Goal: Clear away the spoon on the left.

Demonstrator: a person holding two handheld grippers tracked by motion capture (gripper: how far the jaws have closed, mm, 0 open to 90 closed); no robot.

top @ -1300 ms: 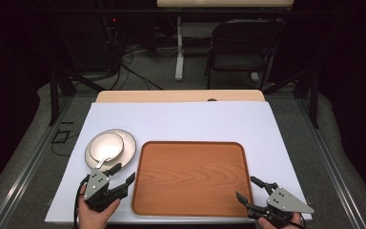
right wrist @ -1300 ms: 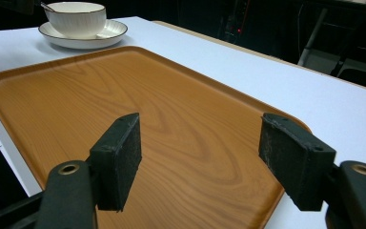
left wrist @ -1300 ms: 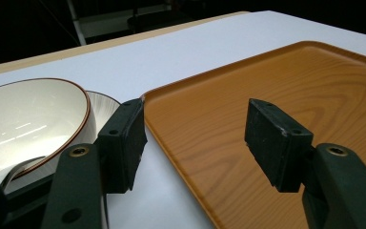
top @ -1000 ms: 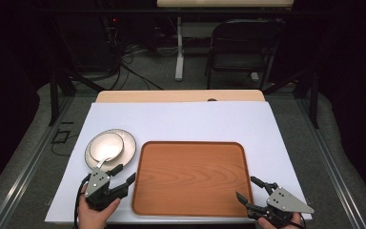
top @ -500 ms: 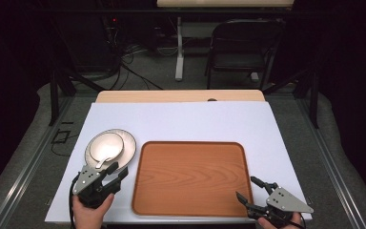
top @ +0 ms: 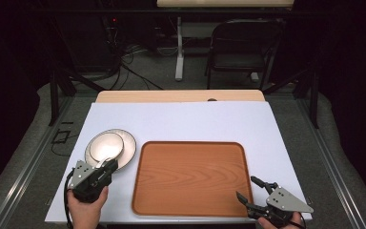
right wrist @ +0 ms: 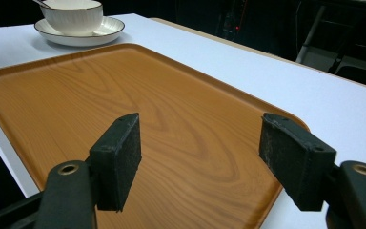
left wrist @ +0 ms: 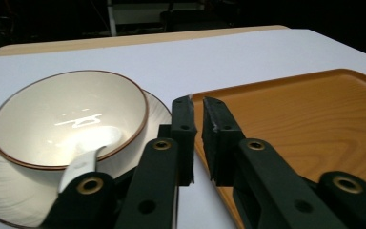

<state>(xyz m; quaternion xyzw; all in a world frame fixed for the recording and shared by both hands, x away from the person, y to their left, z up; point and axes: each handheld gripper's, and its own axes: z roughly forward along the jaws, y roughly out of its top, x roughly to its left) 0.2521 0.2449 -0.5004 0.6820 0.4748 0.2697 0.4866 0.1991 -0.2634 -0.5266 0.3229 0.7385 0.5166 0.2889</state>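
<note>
One wooden tray (top: 190,176) lies empty at the near middle of the white-covered counter (top: 195,119), its front edge close to the counter's near edge and open white surface stretching beyond it to the far side. Just left of the tray, apart from it, one cream bowl (top: 105,145) sits on one plate (top: 124,143), a spoon (left wrist: 83,162) resting inside. The left claw (top: 108,164), jaws nearly closed on nothing, hovers at the plate's near rim. The right claw (top: 252,188), jaws spread wide and empty, points over the tray's near right corner. No writing is legible.
</note>
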